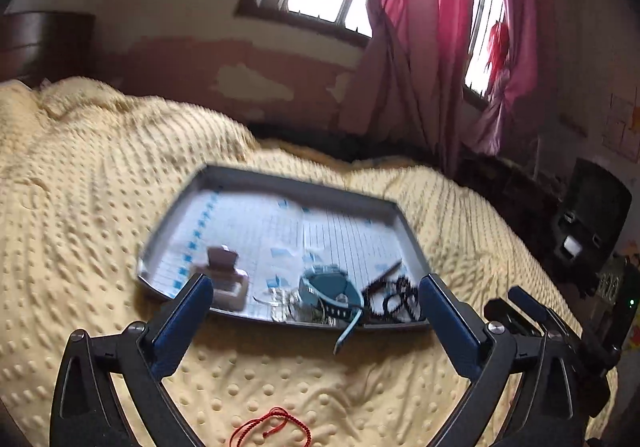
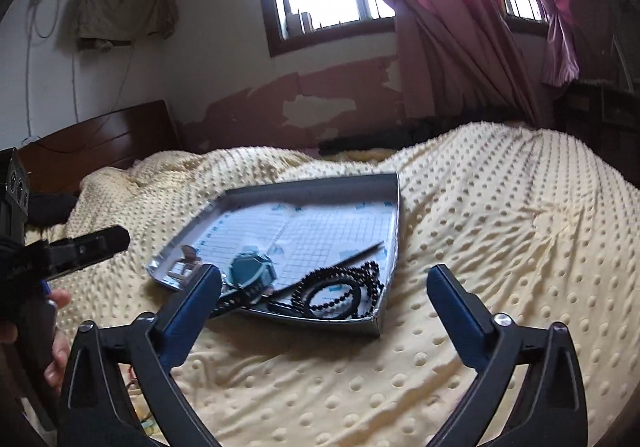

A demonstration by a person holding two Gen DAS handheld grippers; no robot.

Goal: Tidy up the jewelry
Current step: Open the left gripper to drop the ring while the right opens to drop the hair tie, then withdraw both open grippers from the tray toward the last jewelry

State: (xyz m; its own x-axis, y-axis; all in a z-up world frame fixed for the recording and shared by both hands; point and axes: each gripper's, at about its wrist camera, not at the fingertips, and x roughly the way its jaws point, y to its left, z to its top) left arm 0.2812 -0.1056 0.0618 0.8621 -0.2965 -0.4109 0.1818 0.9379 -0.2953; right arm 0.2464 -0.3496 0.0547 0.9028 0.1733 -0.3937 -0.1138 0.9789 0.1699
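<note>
A shallow grey tray [image 1: 408,231] sits on a pale yellow dotted blanket [image 1: 100,183] spread over a bed. The tray floor is lined with white sheets ruled in a grid and held down by light blue tape tabs; whatever is printed on them is too blurred to read, and no brand or label can be made out on anything.

The jewelry lies along the tray's near side. A teal wristwatch [image 1: 326,285] with a dark perforated strap sits near the middle, its light blue strap end hanging over the near rim. Just right of it is a coiled black bead bracelet [image 2: 340,287], with a thin dark stick [image 2: 356,253] lying slantwise beside it. Left of the watch is a small heap of clear, glinting pieces [image 1: 282,301], too blurred to name, and further left a pale pink hair claw clip [image 1: 224,275]. A red cord bracelet [image 1: 272,427] lies apart on the blanket, outside the tray, at the near edge of the left wrist view.

The left gripper [image 1: 312,297] hovers before the tray's near rim, jaws spread wide, holding nothing. The right gripper [image 2: 326,283] is likewise wide open and empty, over the tray's near right corner
</note>
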